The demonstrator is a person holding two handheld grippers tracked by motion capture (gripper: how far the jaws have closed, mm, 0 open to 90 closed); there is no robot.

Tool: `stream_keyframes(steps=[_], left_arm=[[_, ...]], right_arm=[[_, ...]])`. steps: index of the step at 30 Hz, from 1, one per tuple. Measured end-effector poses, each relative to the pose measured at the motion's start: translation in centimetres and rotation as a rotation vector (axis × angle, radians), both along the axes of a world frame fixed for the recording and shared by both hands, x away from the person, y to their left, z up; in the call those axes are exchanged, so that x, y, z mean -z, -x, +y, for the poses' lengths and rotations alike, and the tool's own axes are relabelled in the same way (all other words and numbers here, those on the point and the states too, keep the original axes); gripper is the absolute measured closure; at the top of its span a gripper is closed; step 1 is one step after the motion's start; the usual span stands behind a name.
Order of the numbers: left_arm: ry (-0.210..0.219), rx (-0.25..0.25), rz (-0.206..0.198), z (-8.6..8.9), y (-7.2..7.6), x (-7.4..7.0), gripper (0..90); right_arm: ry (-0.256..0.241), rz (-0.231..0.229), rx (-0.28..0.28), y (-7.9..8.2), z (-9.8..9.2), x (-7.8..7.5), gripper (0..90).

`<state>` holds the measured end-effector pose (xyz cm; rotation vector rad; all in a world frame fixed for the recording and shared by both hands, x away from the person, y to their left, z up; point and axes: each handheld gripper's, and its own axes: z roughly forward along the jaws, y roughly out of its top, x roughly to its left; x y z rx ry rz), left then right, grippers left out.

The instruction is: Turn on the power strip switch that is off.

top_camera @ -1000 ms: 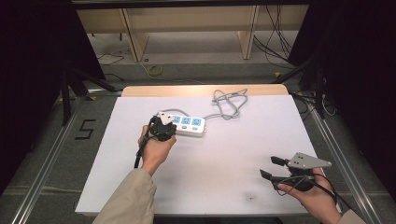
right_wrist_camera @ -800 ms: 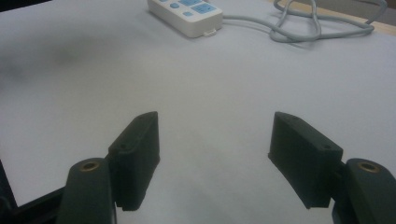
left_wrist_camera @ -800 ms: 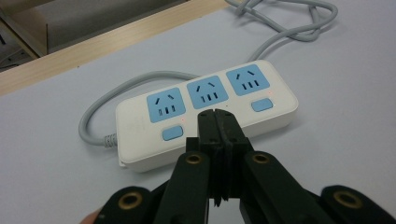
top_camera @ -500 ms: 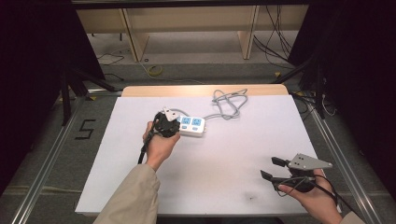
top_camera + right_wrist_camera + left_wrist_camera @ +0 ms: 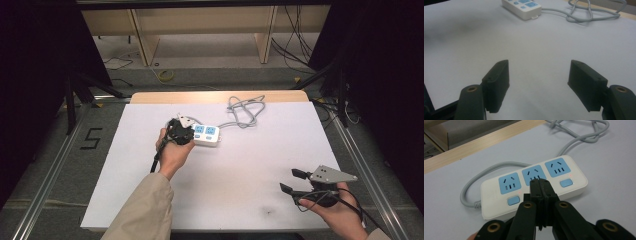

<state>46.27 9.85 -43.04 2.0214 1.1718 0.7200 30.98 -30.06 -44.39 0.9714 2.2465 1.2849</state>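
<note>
Power strip (image 5: 534,186) white w/ 3 blue sockets, left gripper (image 5: 539,181) closed, right gripper (image 5: 539,75) wide.

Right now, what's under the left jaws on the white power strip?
The shut left gripper sits over the white power strip's middle blue socket. That socket's lower slots and its button are covered.

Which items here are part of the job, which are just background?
In play:
- power strip, three blue sockets
- left gripper, jaws shut over its middle socket
- its grey cord

Background:
- right gripper, jaws open, apart from the strip
- wooden shelving
- floor cables
</note>
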Motion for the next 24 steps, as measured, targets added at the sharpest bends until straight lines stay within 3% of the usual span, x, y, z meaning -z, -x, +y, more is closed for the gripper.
stream_keyframes(steps=[24], left_arm=[[-0.007, -0.006, 0.005, -0.4, -1.4, 0.4, 89.7]], right_arm=[[0.000, 0.004, 0.004, 0.0, 0.0, 0.0, 33.6]])
